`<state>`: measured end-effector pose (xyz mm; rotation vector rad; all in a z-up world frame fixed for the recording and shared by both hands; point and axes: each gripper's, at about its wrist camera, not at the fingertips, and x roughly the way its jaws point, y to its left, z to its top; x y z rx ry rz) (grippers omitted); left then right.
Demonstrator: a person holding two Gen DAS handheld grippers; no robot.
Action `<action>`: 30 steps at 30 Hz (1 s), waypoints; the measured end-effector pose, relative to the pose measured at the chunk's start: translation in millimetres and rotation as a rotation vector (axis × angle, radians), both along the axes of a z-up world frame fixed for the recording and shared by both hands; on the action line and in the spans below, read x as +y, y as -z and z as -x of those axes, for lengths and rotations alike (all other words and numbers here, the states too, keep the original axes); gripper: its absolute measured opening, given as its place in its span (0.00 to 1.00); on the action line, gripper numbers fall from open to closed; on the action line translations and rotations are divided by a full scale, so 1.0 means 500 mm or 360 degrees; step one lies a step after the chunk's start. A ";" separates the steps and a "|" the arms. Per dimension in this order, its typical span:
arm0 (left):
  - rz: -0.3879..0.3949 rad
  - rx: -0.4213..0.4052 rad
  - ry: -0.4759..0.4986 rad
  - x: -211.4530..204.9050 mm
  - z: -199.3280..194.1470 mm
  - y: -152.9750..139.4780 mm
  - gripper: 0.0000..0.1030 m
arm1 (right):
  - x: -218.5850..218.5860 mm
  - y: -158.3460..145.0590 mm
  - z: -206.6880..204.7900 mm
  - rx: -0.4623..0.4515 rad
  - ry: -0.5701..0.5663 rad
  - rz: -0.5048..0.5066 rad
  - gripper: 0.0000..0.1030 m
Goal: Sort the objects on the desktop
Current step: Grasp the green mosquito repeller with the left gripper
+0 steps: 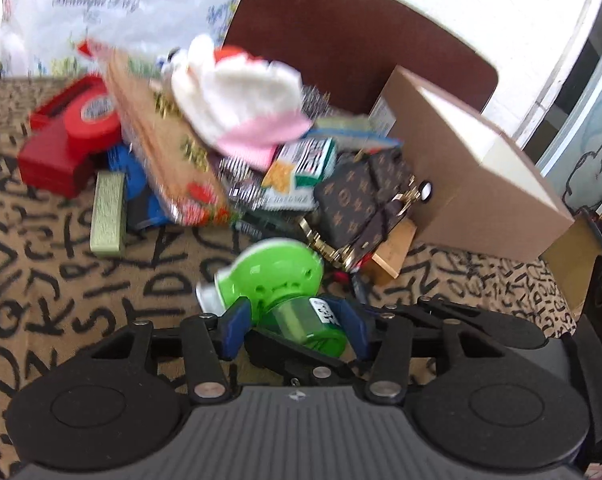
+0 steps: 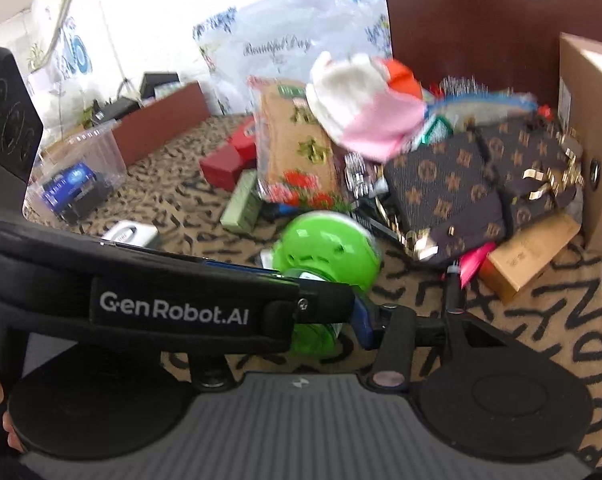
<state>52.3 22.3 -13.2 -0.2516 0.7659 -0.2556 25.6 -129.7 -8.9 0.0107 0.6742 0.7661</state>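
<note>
My left gripper (image 1: 295, 320) is shut on a green plastic device (image 1: 279, 276) with a round cap and a small bottle, held just above the patterned cloth. In the right wrist view the same green device (image 2: 327, 246) sits between blue pads, with the left gripper's black body (image 2: 169, 300) crossing in front. My right gripper (image 2: 333, 320) is mostly hidden behind it; only its right blue pad (image 2: 363, 320) shows beside the bottle. A heap lies beyond: white-and-pink plush (image 1: 241, 100), tan snack packet (image 1: 169, 152), brown monogram bag (image 1: 365, 200), red box (image 1: 69, 136).
A cardboard box (image 1: 473, 168) stands at the right, a brown board (image 1: 353, 36) behind the heap. A green-gold slim box (image 1: 109, 212) lies left. In the right wrist view a clear tub (image 2: 77, 172) and a black speaker (image 2: 5, 112) stand at the far left.
</note>
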 end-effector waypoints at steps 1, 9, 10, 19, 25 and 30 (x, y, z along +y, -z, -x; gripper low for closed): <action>0.0000 -0.0026 -0.0002 -0.003 0.005 -0.010 0.47 | -0.003 -0.010 0.004 -0.0030 0.0003 -0.0003 0.48; -0.0026 -0.0098 0.0054 -0.030 0.006 -0.042 0.39 | -0.025 -0.059 0.010 -0.0153 0.0019 0.0036 0.39; -0.0033 -0.0084 0.0061 -0.031 0.007 -0.034 0.43 | -0.030 -0.052 0.009 -0.0130 0.0012 0.0028 0.40; -0.0053 0.0098 0.0108 -0.037 -0.006 0.031 0.47 | -0.022 0.013 0.015 0.0000 -0.0024 0.0094 0.52; -0.0055 0.0125 0.0120 -0.039 -0.019 0.049 0.47 | -0.016 0.036 0.003 0.0041 -0.0020 0.0132 0.53; -0.0048 0.0077 0.0122 -0.044 -0.011 0.033 0.46 | -0.023 0.022 0.008 0.0012 -0.0022 0.0122 0.52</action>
